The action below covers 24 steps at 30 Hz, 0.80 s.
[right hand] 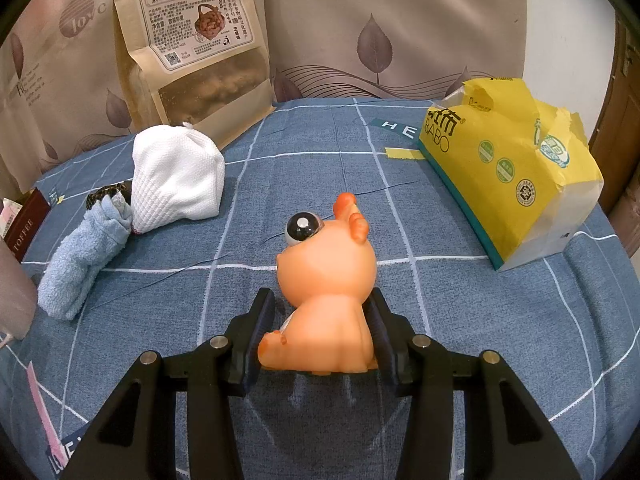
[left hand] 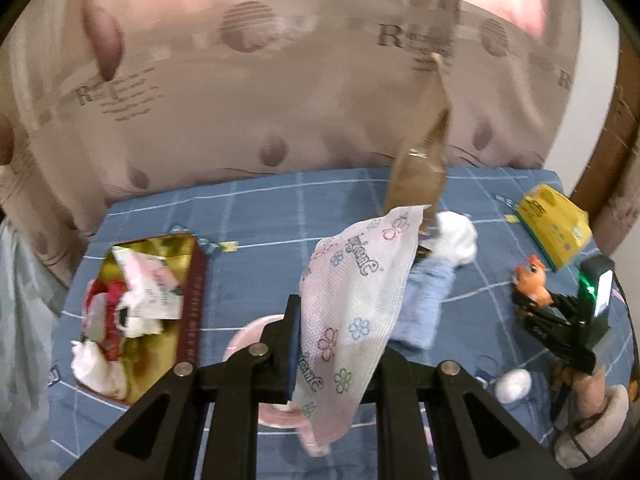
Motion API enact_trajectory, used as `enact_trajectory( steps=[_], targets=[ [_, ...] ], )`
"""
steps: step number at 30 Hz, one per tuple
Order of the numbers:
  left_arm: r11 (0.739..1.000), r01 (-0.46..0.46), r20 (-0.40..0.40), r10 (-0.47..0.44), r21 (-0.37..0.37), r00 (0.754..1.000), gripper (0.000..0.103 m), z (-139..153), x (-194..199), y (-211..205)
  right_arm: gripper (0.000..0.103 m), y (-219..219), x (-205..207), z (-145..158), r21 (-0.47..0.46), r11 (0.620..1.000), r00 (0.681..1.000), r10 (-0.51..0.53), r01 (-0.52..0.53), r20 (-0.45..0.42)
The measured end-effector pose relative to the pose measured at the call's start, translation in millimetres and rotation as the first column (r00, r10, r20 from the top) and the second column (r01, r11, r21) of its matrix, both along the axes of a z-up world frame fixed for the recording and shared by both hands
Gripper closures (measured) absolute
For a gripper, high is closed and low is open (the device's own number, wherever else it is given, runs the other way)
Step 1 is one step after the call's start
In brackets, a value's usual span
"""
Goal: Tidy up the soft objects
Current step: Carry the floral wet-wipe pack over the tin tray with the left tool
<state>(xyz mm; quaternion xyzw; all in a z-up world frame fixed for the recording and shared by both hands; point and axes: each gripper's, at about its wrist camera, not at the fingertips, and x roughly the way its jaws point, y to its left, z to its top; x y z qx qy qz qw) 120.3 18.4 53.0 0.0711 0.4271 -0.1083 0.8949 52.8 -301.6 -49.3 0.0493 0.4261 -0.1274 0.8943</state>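
Left wrist view: the left gripper [left hand: 340,344] is closed on a floral-printed tissue packet [left hand: 352,300], which stands between the fingers and hides the right finger's pad and most of a pink dish [left hand: 256,336] below. At 9 o'clock from the packet lies a gold-lined tin [left hand: 188,300] holding crumpled red, white and pink soft items whose individual shapes cannot be separated. At 1 o'clock, a light-blue towel [left hand: 424,300] touches a white cloth bundle [left hand: 456,236]; a brown pouch [left hand: 424,160] behind them is motion-blurred. At 3 o'clock the right gripper [left hand: 536,296] appears small, gripping the toy.

Right wrist view: the right gripper [right hand: 320,336] has both fingers pressed against the flanks of an orange toy animal [right hand: 324,280], held upright just above the blue checked tablecloth [right hand: 480,320]; the toy's underside is hidden. At 2 o'clock sits a torn yellow tissue pack [right hand: 508,168]. At 10 o'clock, towel [right hand: 80,264] and bundle [right hand: 176,184] touch, partly concealing a dark speckled object of uncertain identity. The pouch [right hand: 192,40] stands against the curtain [right hand: 400,20].
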Motion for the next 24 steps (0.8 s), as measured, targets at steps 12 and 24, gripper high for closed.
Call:
enact_trajectory(
  steps=[12, 24],
  targets=[
    [0.983, -0.17, 0.029, 0.168, 0.065, 0.985, 0.088, 6, 15, 80, 0.059, 0, 0, 0, 0.0, 1.0, 1.0, -0.001, 0.001, 0.0],
    [0.937, -0.339, 0.002, 0.34, 0.091, 0.94, 0.088, -7, 54, 155, 0.059, 0, 0, 0, 0.0, 1.0, 1.0, -0.002, 0.002, 0.0]
  ],
)
